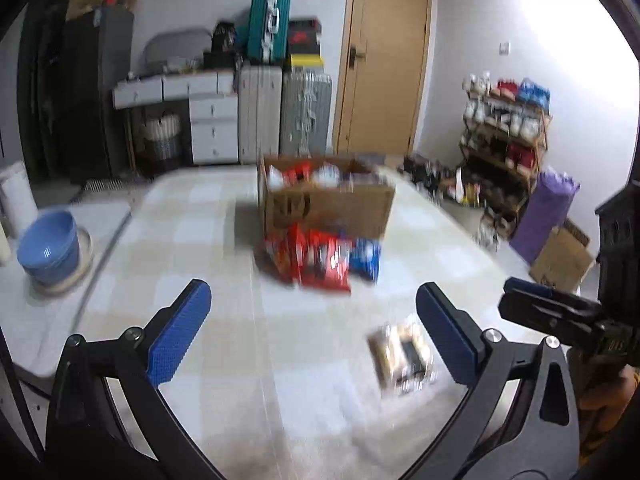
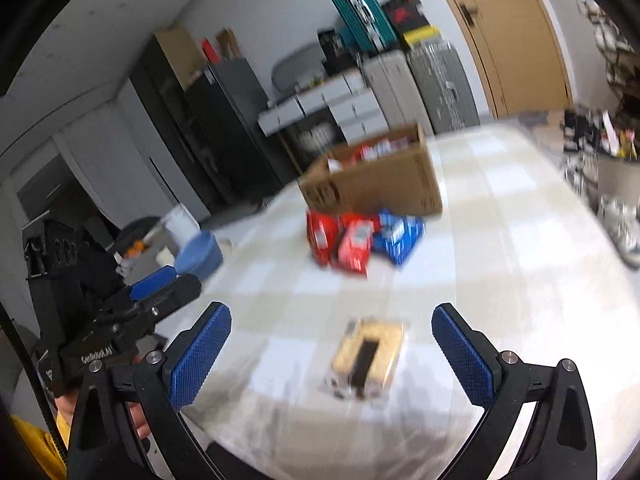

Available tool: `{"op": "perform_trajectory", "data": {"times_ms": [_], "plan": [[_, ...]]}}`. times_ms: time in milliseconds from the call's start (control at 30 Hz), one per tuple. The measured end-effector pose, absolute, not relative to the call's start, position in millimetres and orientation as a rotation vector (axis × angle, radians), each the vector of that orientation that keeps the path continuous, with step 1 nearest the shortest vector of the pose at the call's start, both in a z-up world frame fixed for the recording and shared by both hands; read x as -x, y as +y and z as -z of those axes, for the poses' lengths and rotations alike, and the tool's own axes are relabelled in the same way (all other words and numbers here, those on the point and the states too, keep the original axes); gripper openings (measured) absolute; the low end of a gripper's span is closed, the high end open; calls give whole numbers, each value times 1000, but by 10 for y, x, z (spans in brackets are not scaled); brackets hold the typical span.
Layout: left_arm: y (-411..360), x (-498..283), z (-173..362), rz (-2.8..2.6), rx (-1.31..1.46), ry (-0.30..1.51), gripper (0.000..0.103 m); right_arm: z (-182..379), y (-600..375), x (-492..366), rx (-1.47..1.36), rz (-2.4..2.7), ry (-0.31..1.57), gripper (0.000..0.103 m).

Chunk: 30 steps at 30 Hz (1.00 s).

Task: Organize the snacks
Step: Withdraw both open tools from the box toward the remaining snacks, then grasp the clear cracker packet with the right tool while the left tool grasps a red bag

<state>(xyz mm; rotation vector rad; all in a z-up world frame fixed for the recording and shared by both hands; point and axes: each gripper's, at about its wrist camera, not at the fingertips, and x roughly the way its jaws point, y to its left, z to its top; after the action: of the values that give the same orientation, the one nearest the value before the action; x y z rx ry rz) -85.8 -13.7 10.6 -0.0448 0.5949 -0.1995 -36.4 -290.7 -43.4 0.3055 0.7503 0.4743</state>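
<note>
An open cardboard box (image 1: pixel 332 208) (image 2: pixel 380 184) with snack packs inside stands mid-table. Red and blue snack bags (image 1: pixel 320 260) (image 2: pixel 360 240) lie piled in front of it. A clear-wrapped pack of biscuits (image 1: pixel 402 356) (image 2: pixel 366 356) lies alone nearer to me. My left gripper (image 1: pixel 312 328) is open above the checked tablecloth, with the clear pack just inside its right finger (image 1: pixel 444 340). My right gripper (image 2: pixel 332 344) is open, and the clear pack lies on the table between its fingers, untouched. Each gripper shows at the edge of the other's view: the right gripper (image 1: pixel 560 312) and the left gripper (image 2: pixel 132 312).
A blue basin (image 1: pixel 50 248) (image 2: pixel 200 254) sits off the table's left side. Suitcases (image 1: pixel 280 116), white drawers (image 1: pixel 208 120) and a wooden door (image 1: pixel 384 60) line the back wall. A cluttered shelf rack (image 1: pixel 504 136) and a purple roll (image 1: pixel 544 212) stand to the right.
</note>
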Motion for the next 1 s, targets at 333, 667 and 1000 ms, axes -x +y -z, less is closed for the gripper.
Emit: {"op": "perform_trajectory", "data": {"times_ms": [333, 667, 1000], "plan": [[-60, 617, 436, 167, 88, 709, 102, 1037, -2473, -9, -152, -420, 958, 102], [66, 289, 685, 156, 120, 775, 102, 1201, -2055, -91, 178, -353, 971, 91], [237, 210, 820, 112, 166, 807, 102, 1139, -2270, -60, 97, -364, 937, 65]]}}
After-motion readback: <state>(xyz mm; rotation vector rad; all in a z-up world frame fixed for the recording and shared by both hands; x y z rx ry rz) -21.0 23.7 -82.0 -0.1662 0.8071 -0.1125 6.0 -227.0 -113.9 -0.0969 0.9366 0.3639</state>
